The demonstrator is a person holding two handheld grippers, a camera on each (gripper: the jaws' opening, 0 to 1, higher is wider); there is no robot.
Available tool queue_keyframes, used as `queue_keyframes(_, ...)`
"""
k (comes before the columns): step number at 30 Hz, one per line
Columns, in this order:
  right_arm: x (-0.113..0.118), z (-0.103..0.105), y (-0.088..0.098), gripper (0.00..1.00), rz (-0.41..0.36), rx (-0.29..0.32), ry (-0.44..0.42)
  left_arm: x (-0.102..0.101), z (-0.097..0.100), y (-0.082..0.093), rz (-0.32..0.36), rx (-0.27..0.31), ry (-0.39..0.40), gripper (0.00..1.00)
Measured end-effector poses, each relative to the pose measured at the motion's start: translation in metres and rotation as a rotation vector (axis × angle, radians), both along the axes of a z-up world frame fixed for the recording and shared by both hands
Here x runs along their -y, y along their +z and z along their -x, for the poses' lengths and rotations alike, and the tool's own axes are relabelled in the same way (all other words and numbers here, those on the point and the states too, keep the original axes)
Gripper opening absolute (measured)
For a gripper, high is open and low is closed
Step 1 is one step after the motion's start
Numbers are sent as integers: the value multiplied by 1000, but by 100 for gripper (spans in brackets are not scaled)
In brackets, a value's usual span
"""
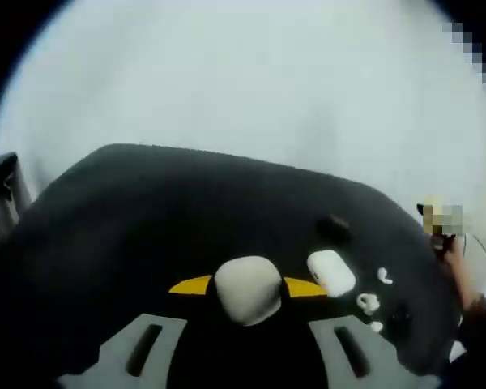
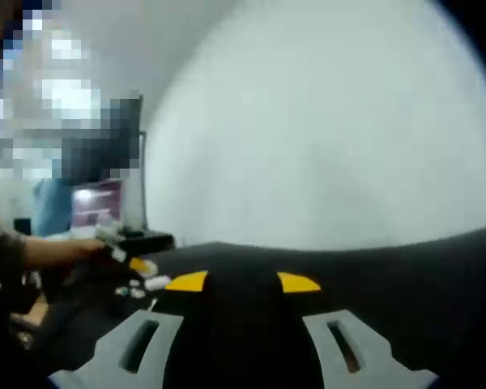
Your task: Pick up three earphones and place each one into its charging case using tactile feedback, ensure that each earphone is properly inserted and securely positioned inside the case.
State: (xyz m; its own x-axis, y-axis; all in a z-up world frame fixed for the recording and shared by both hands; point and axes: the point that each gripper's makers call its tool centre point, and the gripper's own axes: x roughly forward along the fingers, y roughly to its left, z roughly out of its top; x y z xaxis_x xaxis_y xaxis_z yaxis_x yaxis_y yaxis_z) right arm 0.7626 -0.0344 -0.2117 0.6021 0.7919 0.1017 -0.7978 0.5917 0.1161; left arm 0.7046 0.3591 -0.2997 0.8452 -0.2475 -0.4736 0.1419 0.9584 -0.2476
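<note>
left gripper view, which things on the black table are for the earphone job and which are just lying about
For the job:
- white charging case, lying on the black table
- small white earphones beside the case
- rounded white case held between the left gripper jaws

Just lying about:
- small dark object beyond the case, too blurred to identify
- a person's hand at the table edge

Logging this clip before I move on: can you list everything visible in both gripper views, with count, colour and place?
Table: one, black, across both views.
Charging case, held: one, white, closed, between the left tongs' tips.
Charging case, loose: one, white, on the table right of the held one.
Earphones: about three, white, small and blurred, beside the loose case.
Dark object: one, black, beyond the loose case; too blurred to name.
Wall: white, behind.
Monitor: one, lit, far left in the right gripper view.
Right tongs: grey, yellow tips, open.
</note>
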Motion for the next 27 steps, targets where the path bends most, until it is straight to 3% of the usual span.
queue_keyframes(1, 1, -2, 0, 33, -1, -1, -10, 1, 1, 5, -13, 32, -16, 23)
queue_keyframes(5, 4, -9, -1, 33, -1, -15, -30, 5, 9, 7, -63, 43, -26, 20)
queue_keyframes(8, 3, -8, 3, 33, -31, -19, -12, 14, 11, 11, -141, 92, -107, 18)
queue_keyframes(12, 1, -8, 2, 33, -18, -15, -11, 27, 18, 5, -182, 94, -191, 16)
queue_keyframes(18, 2, -8, 5, 33, -40, -14, -10, 27, 11, 6, -192, 121, -167, 17)
queue_keyframes(24, 4, -6, 5, 33, -48, -19, -10, 31, 5, -9, -210, 116, -153, 19)
queue_keyframes(27, 5, -7, 5, 33, -51, -20, -11, 31, 4, -4, -203, 144, -133, 19)
